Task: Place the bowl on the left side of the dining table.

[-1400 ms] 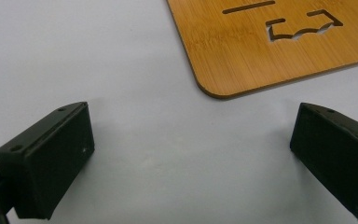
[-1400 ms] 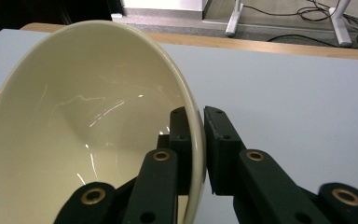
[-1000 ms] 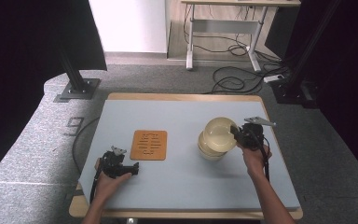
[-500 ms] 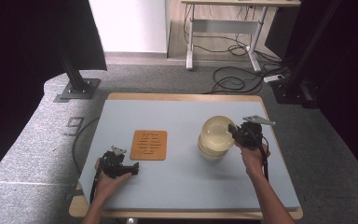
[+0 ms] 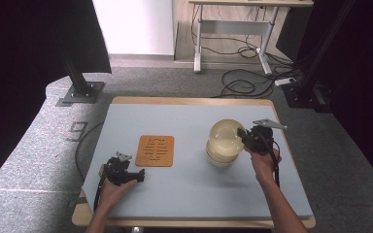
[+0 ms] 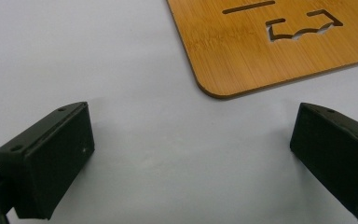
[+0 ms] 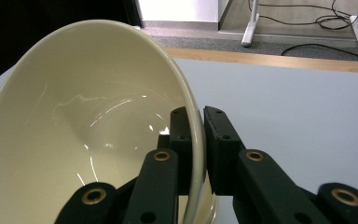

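Observation:
A cream bowl (image 5: 225, 134) is held tilted above a second cream bowl (image 5: 217, 158) at the table's right. My right gripper (image 5: 245, 136) is shut on its near-right rim. In the right gripper view the rim of the bowl (image 7: 88, 126) runs between the two black jaws of the right gripper (image 7: 195, 135), one inside and one outside. A bamboo coaster (image 5: 155, 150) with cut-out slots lies left of centre. My left gripper (image 5: 140, 175) rests low on the table in front of it, open and holding nothing. In the left gripper view the left gripper (image 6: 191, 149) faces the corner of the coaster (image 6: 270, 42).
The grey-blue table top (image 5: 184, 189) has a wooden edge all around. Beyond the far edge are a desk frame (image 5: 233, 39) and cables (image 5: 243, 85) on the carpet. A black stand (image 5: 80, 90) is at the far left.
The right gripper and the bowl in it have edged slightly to the left. The left gripper has stayed where it was.

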Motion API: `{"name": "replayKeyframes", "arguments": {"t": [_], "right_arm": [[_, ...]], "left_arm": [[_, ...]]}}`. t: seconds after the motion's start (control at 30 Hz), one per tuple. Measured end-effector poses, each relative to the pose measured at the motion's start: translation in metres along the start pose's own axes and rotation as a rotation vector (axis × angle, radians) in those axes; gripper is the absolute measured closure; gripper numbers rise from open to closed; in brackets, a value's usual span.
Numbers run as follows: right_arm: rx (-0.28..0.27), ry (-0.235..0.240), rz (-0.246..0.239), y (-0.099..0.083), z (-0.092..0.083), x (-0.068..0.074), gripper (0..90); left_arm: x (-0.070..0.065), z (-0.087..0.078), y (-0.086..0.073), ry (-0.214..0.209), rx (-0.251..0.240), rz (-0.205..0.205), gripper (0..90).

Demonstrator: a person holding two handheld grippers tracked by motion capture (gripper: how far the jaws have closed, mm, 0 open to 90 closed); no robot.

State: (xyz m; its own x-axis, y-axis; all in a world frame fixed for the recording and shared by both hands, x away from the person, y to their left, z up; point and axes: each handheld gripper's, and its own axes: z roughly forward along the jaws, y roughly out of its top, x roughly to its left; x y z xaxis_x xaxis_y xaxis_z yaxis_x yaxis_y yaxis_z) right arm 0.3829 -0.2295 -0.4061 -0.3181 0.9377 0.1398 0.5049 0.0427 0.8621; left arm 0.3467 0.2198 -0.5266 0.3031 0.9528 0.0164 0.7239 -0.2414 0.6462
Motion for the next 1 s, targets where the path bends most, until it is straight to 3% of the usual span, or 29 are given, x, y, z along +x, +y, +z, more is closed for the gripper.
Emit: {"name": "replayKeyframes", "arguments": {"t": [1.0], "right_arm": [[-0.009,0.05,0.0,0.007,0.003,0.019,82.4]], "left_arm": [[0.0,0.0,0.0,0.0,0.0,0.0,0.0]]}}
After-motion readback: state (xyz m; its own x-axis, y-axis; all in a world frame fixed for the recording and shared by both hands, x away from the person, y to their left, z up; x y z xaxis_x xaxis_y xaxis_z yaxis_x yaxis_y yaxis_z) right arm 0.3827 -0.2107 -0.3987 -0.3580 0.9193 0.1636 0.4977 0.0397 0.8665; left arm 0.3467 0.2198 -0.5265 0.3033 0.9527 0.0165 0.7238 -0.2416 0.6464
